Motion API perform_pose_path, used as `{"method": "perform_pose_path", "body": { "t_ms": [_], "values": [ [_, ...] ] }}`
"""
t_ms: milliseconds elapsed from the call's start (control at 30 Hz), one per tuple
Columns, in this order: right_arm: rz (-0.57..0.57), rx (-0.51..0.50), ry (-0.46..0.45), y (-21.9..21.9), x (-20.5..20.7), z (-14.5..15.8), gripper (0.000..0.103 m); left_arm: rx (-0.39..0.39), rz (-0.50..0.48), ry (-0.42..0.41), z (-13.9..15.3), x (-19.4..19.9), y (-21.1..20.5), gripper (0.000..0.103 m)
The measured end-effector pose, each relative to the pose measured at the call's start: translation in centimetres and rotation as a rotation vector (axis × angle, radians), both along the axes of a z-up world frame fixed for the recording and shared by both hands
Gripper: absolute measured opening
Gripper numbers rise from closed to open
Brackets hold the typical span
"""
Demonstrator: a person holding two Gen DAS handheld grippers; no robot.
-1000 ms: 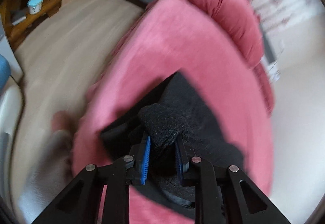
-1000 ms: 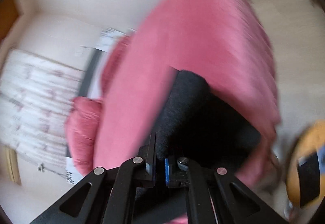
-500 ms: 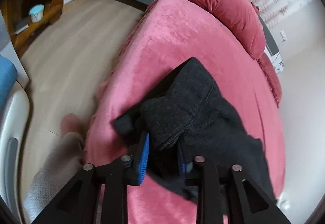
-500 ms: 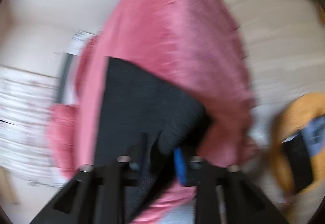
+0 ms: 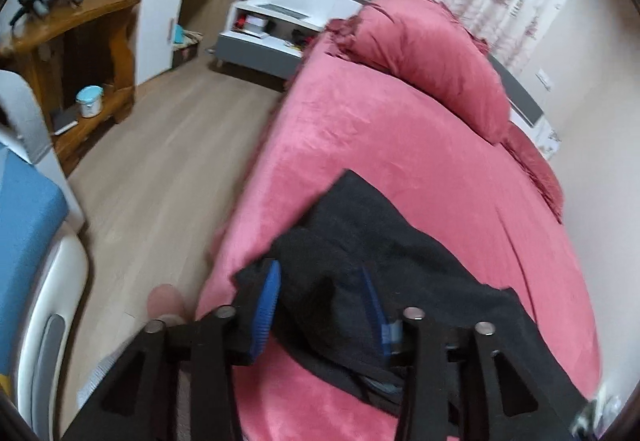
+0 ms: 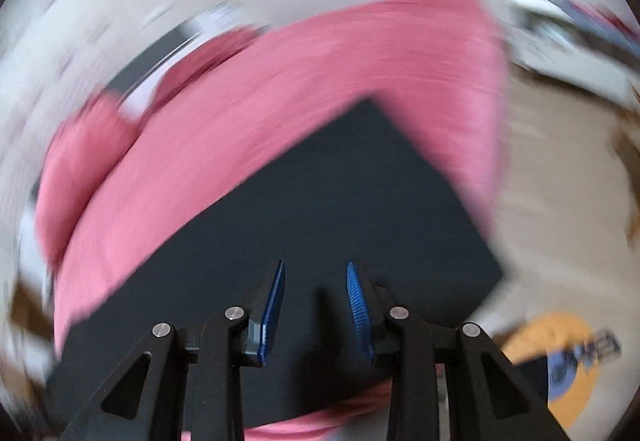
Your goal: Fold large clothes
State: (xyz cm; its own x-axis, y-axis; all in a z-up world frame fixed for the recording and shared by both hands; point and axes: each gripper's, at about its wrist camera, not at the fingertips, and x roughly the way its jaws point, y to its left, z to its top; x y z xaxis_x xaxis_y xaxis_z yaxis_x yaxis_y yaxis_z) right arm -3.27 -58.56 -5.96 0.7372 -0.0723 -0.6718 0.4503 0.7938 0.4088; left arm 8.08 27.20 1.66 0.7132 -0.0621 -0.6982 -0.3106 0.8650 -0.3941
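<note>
A black knit garment lies folded on the pink bed cover, near the bed's near end. My left gripper is open, its blue pads apart on either side of a raised fold of the garment, not pinching it. In the blurred right wrist view the garment lies flat as a dark rectangle on the pink bed cover. My right gripper is open and empty just above the garment's near edge.
A pink pillow lies at the head of the bed. Wooden floor runs along the bed's left side, with a wooden shelf, a white cabinet and a grey bench beyond. A blue and white chair stands at left.
Both grippers were shut on the black garment and carried it down onto the bed. Both have now opened and let it go. The right view has swung round.
</note>
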Motion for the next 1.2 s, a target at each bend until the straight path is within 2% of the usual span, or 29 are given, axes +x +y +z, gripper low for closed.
{"method": "perform_pose_path", "body": {
  "t_ms": [67,167,267,333,433,533,633,700,733,767,800,833,867,900,933,1000,1067,1133,1200],
  "values": [
    [0.174,-0.014,-0.001,4.3,2.7,0.0,0.033,-0.031,-0.030,0.008,-0.5,-0.2,-0.4,0.051],
    [0.426,0.064,-0.013,11.2,5.8,-0.5,0.034,-0.070,-0.036,0.044,-2.0,-0.3,-0.6,0.051],
    [0.667,0.109,0.000,18.8,7.8,-0.7,0.040,-0.110,0.018,0.070,-3.5,0.0,0.3,0.052],
    [0.838,0.066,0.018,24.9,8.6,-0.5,0.042,-0.152,0.069,0.064,-4.2,0.1,1.1,0.057],
    [0.973,-0.025,0.035,31.1,9.6,-0.7,0.050,-0.223,0.119,0.060,-5.2,0.3,1.8,0.062],
    [1.092,-0.063,0.038,37.2,10.5,-0.8,0.050,-0.270,0.135,0.056,-5.8,0.9,2.3,0.063],
    [1.178,-0.088,0.049,41.5,10.6,-0.7,0.050,-0.300,0.125,0.059,-6.3,1.8,2.5,0.066],
    [1.210,-0.195,0.061,44.2,10.5,-1.3,0.050,-0.322,0.105,0.077,-6.6,2.7,2.5,0.065],
    [1.206,-0.258,0.064,44.9,10.0,-1.9,0.050,-0.323,0.096,0.091,-6.7,3.2,2.4,0.062],
    [1.202,-0.321,0.065,45.5,10.1,-2.3,0.047,-0.313,0.084,0.104,-6.5,3.5,2.3,0.051],
    [1.204,-0.351,0.057,46.1,10.1,-2.4,0.025,-0.306,0.064,0.106,-6.3,3.8,2.1,0.042],
    [1.210,-0.353,0.034,46.1,10.2,-2.3,0.014,-0.281,0.041,0.106,-5.7,4.0,1.9,0.035],
    [1.219,-0.316,0.021,45.8,10.5,-1.9,0.010,-0.255,0.021,0.091,-5.1,3.9,1.7,0.026],
    [1.216,-0.260,0.010,45.4,10.7,-1.3,0.008,-0.225,-0.012,0.062,-4.0,3.8,1.4,0.025],
    [1.212,-0.212,-0.009,44.7,10.7,-0.8,0.008,-0.209,-0.038,0.024,-2.8,3.4,1.2,0.024],
    [1.208,-0.124,-0.049,43.5,10.5,0.7,0.007,-0.231,-0.073,-0.047,-0.8,2.2,1.2,0.023],
    [1.232,-0.044,-0.084,42.3,9.7,1.6,0.007,-0.226,-0.098,-0.077,0.2,1.2,1.4,0.023],
    [1.292,-0.008,-0.101,41.8,8.8,1.5,0.008,-0.184,-0.104,-0.037,-0.9,0.9,1.4,0.023],
    [1.327,-0.032,-0.052,42.4,8.3,-0.5,0.015,-0.123,-0.077,0.103,-4.0,1.6,1.5,0.024]
  ]
}}
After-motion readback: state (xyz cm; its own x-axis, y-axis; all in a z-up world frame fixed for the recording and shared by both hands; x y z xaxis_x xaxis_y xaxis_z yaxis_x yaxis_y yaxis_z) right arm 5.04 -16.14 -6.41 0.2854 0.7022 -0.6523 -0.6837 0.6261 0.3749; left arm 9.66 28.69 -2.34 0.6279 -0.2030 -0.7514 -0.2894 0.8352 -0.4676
